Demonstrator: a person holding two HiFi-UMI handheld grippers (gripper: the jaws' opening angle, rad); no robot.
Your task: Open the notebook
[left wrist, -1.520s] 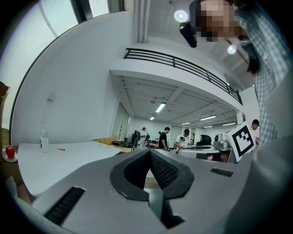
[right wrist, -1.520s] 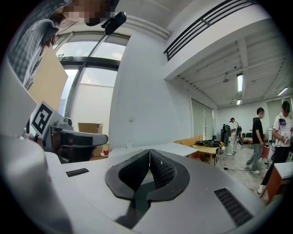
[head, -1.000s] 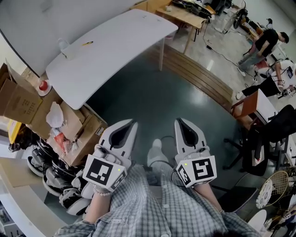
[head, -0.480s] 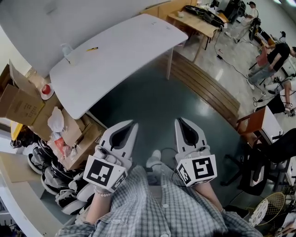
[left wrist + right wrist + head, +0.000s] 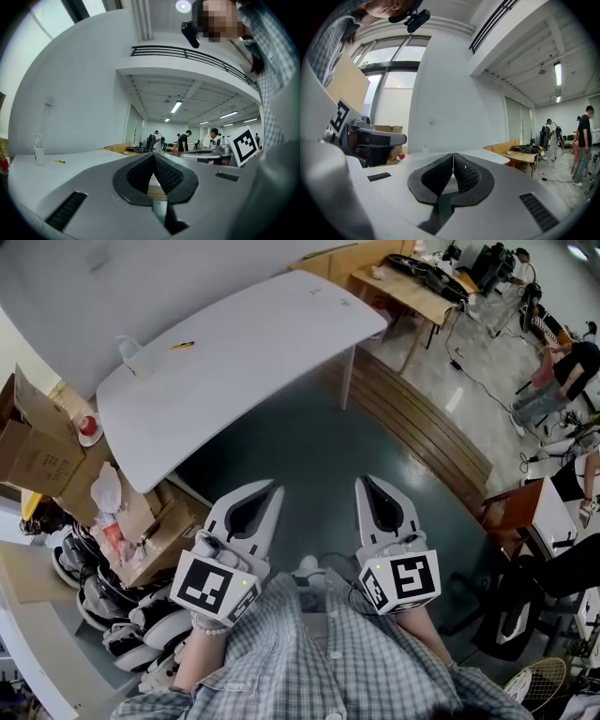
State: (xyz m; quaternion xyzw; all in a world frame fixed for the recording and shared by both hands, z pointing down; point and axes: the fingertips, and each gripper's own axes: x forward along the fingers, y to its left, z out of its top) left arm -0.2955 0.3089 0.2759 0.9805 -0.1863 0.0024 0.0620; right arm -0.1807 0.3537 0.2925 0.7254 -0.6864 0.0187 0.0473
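Where the notebook lies I cannot tell, since no view shows it. Low in the head view the left gripper (image 5: 277, 488) and the right gripper (image 5: 361, 482) are held side by side and apart. Both point toward the top of the frame over the dark floor (image 5: 309, 442), and a checked shirt (image 5: 319, 652) fills the bottom edge behind their marker cubes. Each gripper's own view shows its jaws closed tip to tip, the ribbed pads meeting at the front with nothing between them. Well beyond the jaws, in the upper left of the frame, stands a white worktop (image 5: 253, 334). Near its left end a yellow pen (image 5: 182, 345) lies close to a clear bottle (image 5: 129, 352), the two apart. Left of that worktop, open cardboard boxes (image 5: 37, 460) are stacked. Below them, at the lower left, is a heap of white and black things (image 5: 122, 615), perhaps shoes, too small to be sure. At the upper right a wooden worktop (image 5: 412, 292) carries dark gear, and people (image 5: 561, 367) stand at the right edge.
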